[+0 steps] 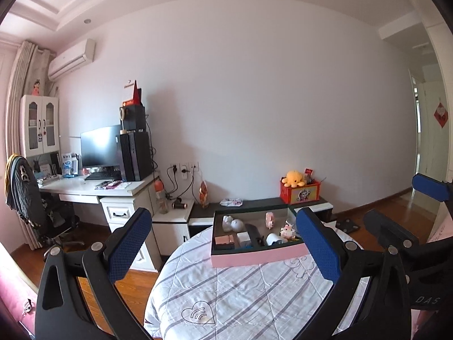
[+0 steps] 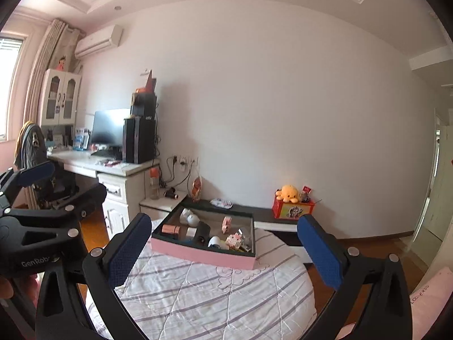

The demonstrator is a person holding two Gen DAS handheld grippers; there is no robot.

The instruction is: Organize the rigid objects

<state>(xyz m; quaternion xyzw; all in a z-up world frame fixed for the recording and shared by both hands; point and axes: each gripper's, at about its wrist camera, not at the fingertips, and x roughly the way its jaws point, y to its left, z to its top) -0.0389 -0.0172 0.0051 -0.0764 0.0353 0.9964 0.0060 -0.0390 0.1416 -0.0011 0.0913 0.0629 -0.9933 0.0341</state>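
A pink tray [image 1: 254, 257] with a dark inside stands at the far end of a striped quilt [image 1: 243, 294]. It holds several small things: a white figurine [image 1: 232, 223], a rose-gold box [image 1: 224, 239], a white cup [image 1: 273, 238], a pink block toy [image 1: 288, 231]. The tray also shows in the right wrist view [image 2: 203, 253]. My left gripper [image 1: 223, 243] is open and empty, held above the quilt short of the tray. My right gripper [image 2: 223, 249] is open and empty, likewise short of the tray. Each gripper shows at the edge of the other's view.
Beyond the bed stands a low dark bench [image 1: 254, 205] with a red box [image 1: 300, 192] and a yellow plush octopus [image 1: 294, 178]. A white desk [image 1: 96, 189] with monitor and computer tower stands left, with a draped chair [image 1: 25, 195]. Wooden floor surrounds the bed.
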